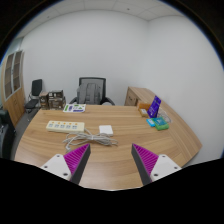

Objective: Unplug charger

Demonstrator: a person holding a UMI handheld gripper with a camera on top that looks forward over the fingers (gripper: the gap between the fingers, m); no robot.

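So the gripper [110,160] is hanging over the near edge of a wooden desk [120,150], jaws released and spread wide with nothing between them, just bare desktop. The magenta pads [78,157] are showing on the inner faces of both fingers. Beyond the fingers, around the middle of the desk, there's a white charger [105,130] with a tangle of white cable [92,140] lying just near of it. To the left of that sits a white power strip [65,126], close to the charger, though it's hard to tell if the charger is actually plugged into it. Over on the far right of the desk there's a blue and purple object [155,110]. Behind the desk is a grey office chair [93,92], with another black chair [36,93] further left by the wall.
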